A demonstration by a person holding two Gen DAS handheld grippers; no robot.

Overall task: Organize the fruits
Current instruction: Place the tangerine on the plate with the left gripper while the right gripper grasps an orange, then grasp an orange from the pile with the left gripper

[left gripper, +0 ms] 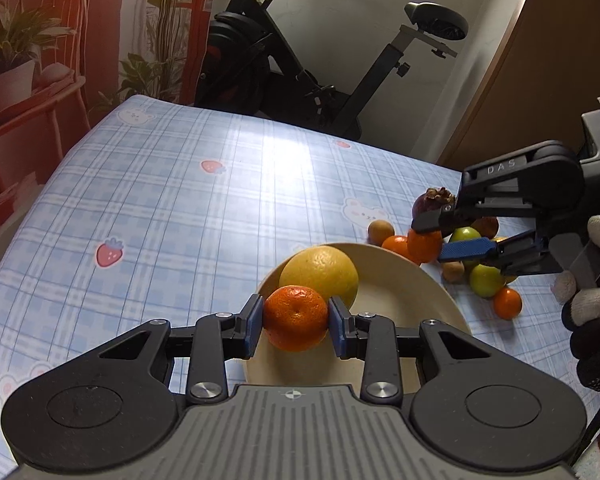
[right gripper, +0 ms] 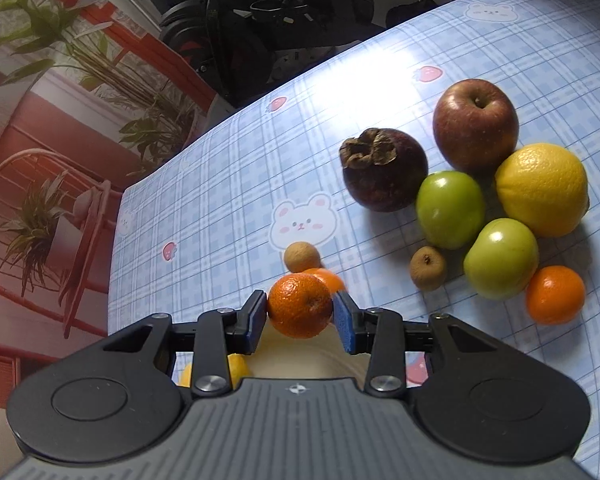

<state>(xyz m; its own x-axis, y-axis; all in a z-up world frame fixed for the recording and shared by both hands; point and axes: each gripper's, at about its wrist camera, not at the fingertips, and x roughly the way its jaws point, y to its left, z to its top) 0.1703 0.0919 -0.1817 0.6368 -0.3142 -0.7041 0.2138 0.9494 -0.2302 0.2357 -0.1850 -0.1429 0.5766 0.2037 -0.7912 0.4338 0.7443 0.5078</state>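
My left gripper (left gripper: 296, 320) is shut on a mandarin (left gripper: 296, 318), held over the near edge of a cream plate (left gripper: 404, 292). A large yellow citrus (left gripper: 319, 274) lies in that plate behind the mandarin. My right gripper (right gripper: 300, 314) is shut on another mandarin (right gripper: 300, 310), and the left wrist view shows it (left gripper: 430, 242) above the plate's far rim. On the cloth to the right lie a red apple (right gripper: 475, 124), a mangosteen (right gripper: 384, 170), two green fruits (right gripper: 449, 209), a yellow citrus (right gripper: 542, 189), more mandarins (right gripper: 555, 294) and small brown fruits (right gripper: 428, 267).
The table wears a blue checked cloth (left gripper: 172, 200) with bear and strawberry prints. An exercise bike (left gripper: 300, 60) stands beyond its far edge. Red chairs with potted plants (left gripper: 12, 56) stand to the left. A gloved hand (left gripper: 592, 304) holds the right gripper.
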